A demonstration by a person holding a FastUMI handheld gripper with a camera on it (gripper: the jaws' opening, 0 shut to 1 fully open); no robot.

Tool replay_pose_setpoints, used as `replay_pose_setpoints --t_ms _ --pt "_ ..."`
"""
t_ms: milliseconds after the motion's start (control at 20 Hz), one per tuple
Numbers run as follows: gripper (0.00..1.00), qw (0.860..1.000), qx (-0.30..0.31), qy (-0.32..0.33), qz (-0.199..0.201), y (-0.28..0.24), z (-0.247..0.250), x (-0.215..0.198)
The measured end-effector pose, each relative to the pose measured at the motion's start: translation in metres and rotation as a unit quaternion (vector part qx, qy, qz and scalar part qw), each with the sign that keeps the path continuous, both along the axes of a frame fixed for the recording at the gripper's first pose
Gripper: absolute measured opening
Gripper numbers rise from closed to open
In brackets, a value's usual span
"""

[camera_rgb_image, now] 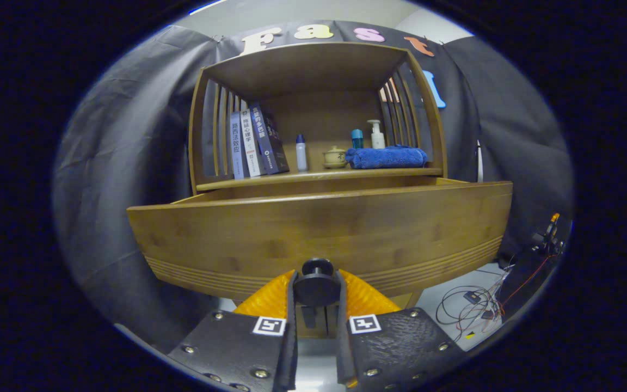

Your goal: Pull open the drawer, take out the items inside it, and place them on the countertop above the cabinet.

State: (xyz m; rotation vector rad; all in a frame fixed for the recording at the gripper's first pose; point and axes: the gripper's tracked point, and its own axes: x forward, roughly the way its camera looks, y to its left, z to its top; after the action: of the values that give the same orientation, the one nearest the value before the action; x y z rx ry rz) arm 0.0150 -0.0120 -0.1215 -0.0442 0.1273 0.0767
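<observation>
Gripper (316, 291) fingers clamp knob (317, 283) on drawer (319, 234) front; books (256, 142), towel (386, 157) on countertop (319, 175) beyond (books left).

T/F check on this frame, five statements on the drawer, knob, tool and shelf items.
1. The drawer is pulled out from the cabinet. True.
2. The tool is shut on the drawer's round knob. True: both fingers press on its sides.
3. The blue towel lies inside the drawer. False: it lies on the countertop, by the slatted side.
4. The books lie flat in a stack. False: they stand, leaning.
5. A pump bottle stands behind the towel. True.
</observation>
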Motion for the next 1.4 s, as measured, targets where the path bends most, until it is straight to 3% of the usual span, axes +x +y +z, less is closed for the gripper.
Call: replay_pose_setpoints --t_ms 500,650,800,950,1150,1400 --pt "0.28 1.0 -0.016 0.009 -0.005 -0.002 -0.016 -0.01" --pt "0.6 0.999 -0.042 -0.021 -0.011 -0.004 0.009 -0.012" --pt "0.92 0.999 -0.025 -0.029 -0.009 0.002 0.037 -0.016" --pt "0.97 0.999 -0.004 -0.034 0.001 0.015 0.066 -0.02" --pt "0.98 1.0 -0.004 -0.011 -0.028 0.02 0.092 -0.015" --pt "0.97 1.0 0.006 0.012 0.011 0.048 0.121 -0.005"
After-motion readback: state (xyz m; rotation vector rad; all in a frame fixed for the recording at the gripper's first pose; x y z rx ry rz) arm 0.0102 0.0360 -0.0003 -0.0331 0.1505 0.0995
